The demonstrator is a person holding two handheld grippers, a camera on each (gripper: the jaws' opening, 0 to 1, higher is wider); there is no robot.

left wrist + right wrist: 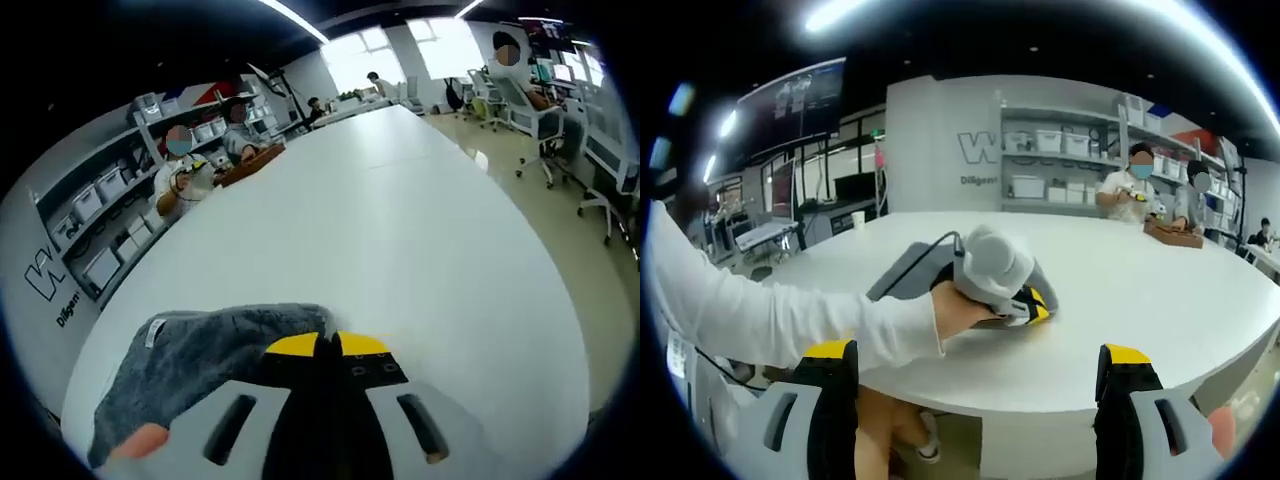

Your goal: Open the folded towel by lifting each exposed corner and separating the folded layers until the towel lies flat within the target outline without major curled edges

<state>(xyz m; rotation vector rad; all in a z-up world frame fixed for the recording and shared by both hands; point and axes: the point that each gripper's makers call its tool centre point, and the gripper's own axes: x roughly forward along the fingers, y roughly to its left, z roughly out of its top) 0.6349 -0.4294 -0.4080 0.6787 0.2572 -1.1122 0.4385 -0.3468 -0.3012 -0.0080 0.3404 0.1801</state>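
I had one folded grey terry towel [215,350] lying on the long white table [400,230], directly under and just ahead of my left gripper [328,345]. That gripper's two yellow-tipped jaws were pressed together at the towel's near edge; I could not tell whether any cloth was caught between them. A small white tag [155,332] sat at the towel's corner to the left of the jaws.

From the right gripper view, my right gripper [978,365] had its two jaws spread wide with nothing between them, held off the table's edge and well short of the towel [902,272]. Ahead of it, one hand [965,305] in a white sleeve [770,315] held the left gripper [1035,303] down on the towel.

Two people [1132,190] sat at the far side of the table, before white shelves [1060,150] of storage boxes.
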